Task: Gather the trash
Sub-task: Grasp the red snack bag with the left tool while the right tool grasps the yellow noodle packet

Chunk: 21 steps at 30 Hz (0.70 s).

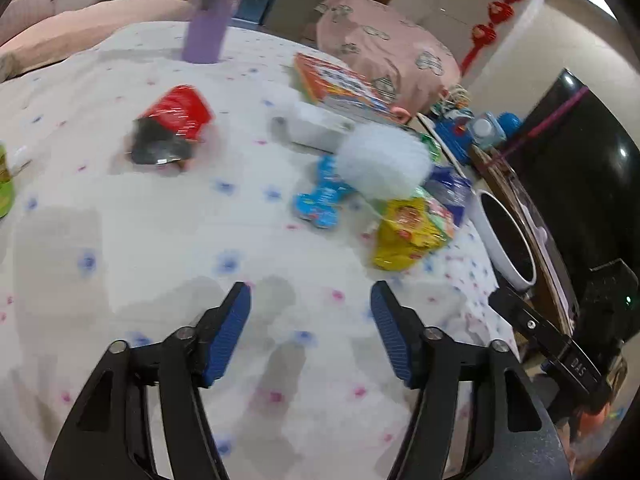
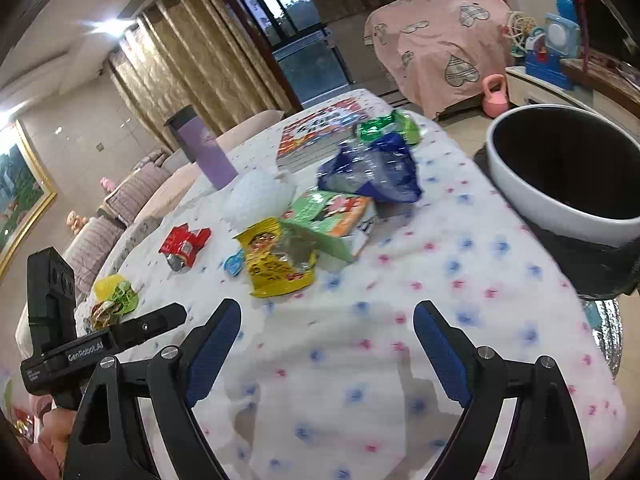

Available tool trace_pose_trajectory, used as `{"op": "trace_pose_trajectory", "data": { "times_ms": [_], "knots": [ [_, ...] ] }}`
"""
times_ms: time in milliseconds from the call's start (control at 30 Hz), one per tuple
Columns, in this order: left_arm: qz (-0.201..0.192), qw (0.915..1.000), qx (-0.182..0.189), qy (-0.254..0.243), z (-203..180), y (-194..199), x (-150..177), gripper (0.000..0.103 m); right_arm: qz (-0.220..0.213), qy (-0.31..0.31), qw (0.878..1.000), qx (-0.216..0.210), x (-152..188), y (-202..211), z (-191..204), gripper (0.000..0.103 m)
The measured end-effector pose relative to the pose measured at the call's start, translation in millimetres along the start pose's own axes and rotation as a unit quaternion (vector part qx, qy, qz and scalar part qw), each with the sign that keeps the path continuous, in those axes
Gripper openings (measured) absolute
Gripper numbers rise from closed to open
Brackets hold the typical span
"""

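Trash lies on a table with a dotted white cloth (image 1: 160,240) (image 2: 360,360). A red wrapper (image 1: 172,124) (image 2: 184,246), a light blue wrapper (image 1: 320,196) (image 2: 234,262), a yellow snack bag (image 1: 404,236) (image 2: 276,260), a green packet (image 2: 332,220), a dark blue plastic bag (image 2: 372,172) (image 1: 452,192) and a white crumpled plastic ball (image 1: 384,160) (image 2: 260,196) are spread out. A white bin with a dark inside (image 1: 506,236) (image 2: 568,176) stands at the table's right edge. My left gripper (image 1: 310,336) and right gripper (image 2: 328,356) are open and empty above bare cloth.
A purple tumbler (image 1: 210,20) (image 2: 204,152) and a colourful book (image 1: 340,88) (image 2: 320,128) sit at the far side. A yellow-green wrapper (image 2: 118,294) lies at the left edge. A white box (image 1: 316,128) lies by the book. The other gripper's body shows in each view (image 2: 80,344).
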<state>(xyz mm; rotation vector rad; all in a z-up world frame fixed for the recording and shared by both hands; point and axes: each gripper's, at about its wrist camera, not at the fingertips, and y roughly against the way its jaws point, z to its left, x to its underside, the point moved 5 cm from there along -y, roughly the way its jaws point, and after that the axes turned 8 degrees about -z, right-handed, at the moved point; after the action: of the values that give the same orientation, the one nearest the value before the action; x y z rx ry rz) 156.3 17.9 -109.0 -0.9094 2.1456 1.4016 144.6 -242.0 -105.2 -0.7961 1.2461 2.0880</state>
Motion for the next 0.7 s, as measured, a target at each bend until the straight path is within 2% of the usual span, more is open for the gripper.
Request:
{"op": "trace_pose_trajectory", "data": {
  "times_ms": [267, 333, 400, 500, 700],
  "knots": [
    [-0.014, 0.999, -0.031, 0.03, 35, 4, -12, 0.068, 0.0, 0.036, 0.999, -0.015, -1, -17, 30, 0.089],
    [-0.015, 0.9985, -0.04, 0.035, 44, 3, -18, 0.07, 0.0, 0.043, 0.999, -0.02, -2, -22, 35, 0.089],
    [-0.017, 0.9979, -0.048, 0.041, 51, 2, -27, 0.082, 0.0, 0.046, 0.999, -0.021, -4, -26, 38, 0.089],
    [-0.022, 0.9972, -0.056, 0.045, 59, -4, -41, 0.086, 0.001, 0.047, 0.999, -0.022, -7, -33, 40, 0.088],
    [-0.017, 0.996, -0.078, 0.039, 71, -32, -67, 0.087, 0.008, 0.057, 0.998, -0.026, -15, -52, 47, 0.082]
  ]
}}
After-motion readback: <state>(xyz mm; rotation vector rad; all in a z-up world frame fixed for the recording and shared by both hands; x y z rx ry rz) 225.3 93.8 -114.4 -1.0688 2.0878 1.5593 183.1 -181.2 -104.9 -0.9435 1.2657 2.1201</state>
